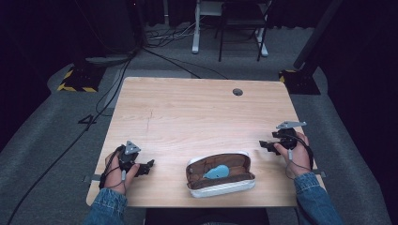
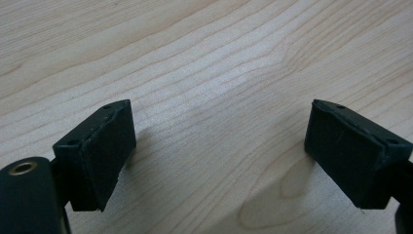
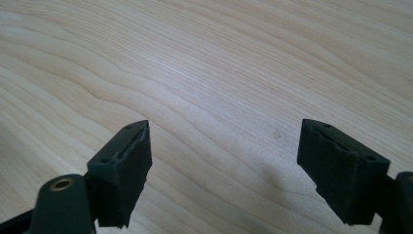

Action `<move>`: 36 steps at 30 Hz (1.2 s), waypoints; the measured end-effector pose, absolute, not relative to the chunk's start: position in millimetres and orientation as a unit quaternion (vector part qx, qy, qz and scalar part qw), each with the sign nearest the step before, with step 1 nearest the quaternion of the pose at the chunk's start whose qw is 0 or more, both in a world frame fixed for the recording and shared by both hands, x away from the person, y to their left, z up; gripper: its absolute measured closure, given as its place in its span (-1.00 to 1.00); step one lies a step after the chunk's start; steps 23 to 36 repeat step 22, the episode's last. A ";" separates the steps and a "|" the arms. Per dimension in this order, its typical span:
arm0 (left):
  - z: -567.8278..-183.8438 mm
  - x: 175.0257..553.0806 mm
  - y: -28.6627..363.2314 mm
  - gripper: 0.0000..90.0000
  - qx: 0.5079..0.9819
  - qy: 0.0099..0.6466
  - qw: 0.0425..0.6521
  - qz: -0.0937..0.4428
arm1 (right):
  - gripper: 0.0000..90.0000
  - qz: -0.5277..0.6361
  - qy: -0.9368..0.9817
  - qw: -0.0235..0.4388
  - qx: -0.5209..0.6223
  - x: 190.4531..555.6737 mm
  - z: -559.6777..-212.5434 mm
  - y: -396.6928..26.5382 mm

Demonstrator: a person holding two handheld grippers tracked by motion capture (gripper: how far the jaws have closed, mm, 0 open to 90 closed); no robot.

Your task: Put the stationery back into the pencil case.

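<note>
An open white case with a brown lining [image 1: 220, 175] lies near the table's front edge, and a light blue object [image 1: 216, 172] rests inside it. My left gripper [image 1: 149, 164] sits on the table to the left of the case, jaws pointing toward it. In the left gripper view its jaws [image 2: 214, 156] stand wide apart over bare wood. My right gripper [image 1: 264, 144] hovers low to the right of the case, behind its far right corner. In the right gripper view the jaws [image 3: 221, 168] are open with only wood between them.
The light wooden table [image 1: 187, 112] has a round cable hole [image 1: 237, 92] near its far edge. Beyond the table stand a chair and desk legs [image 1: 234, 28] on grey carpet with cables, and dark stands with yellow-black bases [image 1: 75, 79] flank the far corners.
</note>
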State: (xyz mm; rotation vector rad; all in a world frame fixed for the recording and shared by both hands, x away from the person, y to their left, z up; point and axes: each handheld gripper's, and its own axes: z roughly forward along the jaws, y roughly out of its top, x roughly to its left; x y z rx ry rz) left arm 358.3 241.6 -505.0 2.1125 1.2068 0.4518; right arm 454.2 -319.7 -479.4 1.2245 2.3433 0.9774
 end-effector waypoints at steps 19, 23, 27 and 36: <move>-505.0 359.0 241.8 -0.75 0.809 0.457 0.327 0.173 | -0.78 0.346 0.802 0.196 0.446 459.1 -504.5 -314.0; -505.0 359.3 241.7 -0.76 0.810 0.456 0.326 0.172 | -0.78 0.346 0.802 0.196 0.446 459.1 -504.5 -314.0; -505.0 359.3 241.7 -0.76 0.810 0.456 0.326 0.172 | -0.78 0.346 0.802 0.196 0.446 459.1 -504.5 -314.0; -505.0 359.3 241.7 -0.76 0.810 0.456 0.326 0.172 | -0.78 0.346 0.802 0.196 0.446 459.1 -504.5 -314.0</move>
